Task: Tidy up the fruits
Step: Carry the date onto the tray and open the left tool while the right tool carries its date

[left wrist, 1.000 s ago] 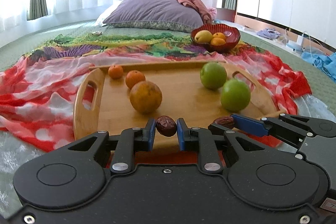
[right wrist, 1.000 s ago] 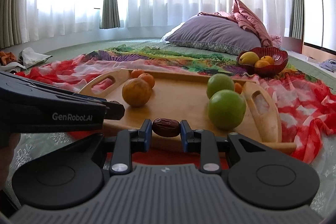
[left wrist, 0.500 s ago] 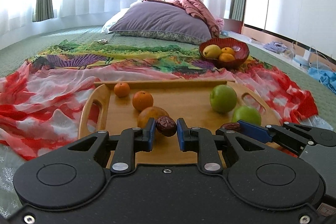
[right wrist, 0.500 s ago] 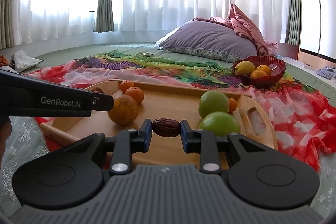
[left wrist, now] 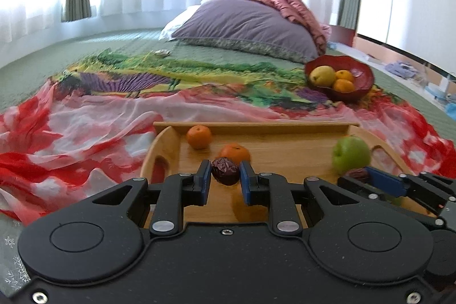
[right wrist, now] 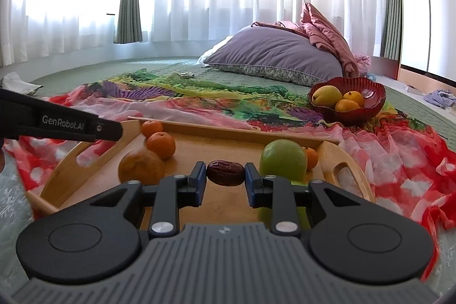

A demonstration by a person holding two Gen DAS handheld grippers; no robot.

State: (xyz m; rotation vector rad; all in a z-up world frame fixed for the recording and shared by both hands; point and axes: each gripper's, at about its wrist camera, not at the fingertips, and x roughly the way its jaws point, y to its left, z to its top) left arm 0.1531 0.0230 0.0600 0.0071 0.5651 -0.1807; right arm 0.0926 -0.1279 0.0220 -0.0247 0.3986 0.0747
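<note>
My left gripper (left wrist: 225,175) is shut on a dark red date (left wrist: 225,175) and holds it above the near end of the wooden tray (left wrist: 256,126). My right gripper (right wrist: 225,173) is shut on a second date (right wrist: 225,173) above the same tray (right wrist: 228,130). On the tray lie small oranges (left wrist: 199,136) (right wrist: 160,145), a large dull orange (right wrist: 141,166) and green apples (left wrist: 352,154) (right wrist: 282,160). A red bowl (left wrist: 363,76) (right wrist: 367,107) beyond the tray holds a yellow pear (right wrist: 326,96) and oranges. The right gripper shows in the left wrist view (left wrist: 367,175).
The tray rests on a red, white and multicoloured cloth (left wrist: 85,118) spread over a green mat. A purple pillow (right wrist: 273,59) and pink fabric lie behind the bowl. White curtains line the back. Clutter lies at the far right (left wrist: 399,67).
Both grippers have risen and tilted up with their dates, so the tray sits lower in both views and the bowl is more in sight. The grips are unchanged.
</note>
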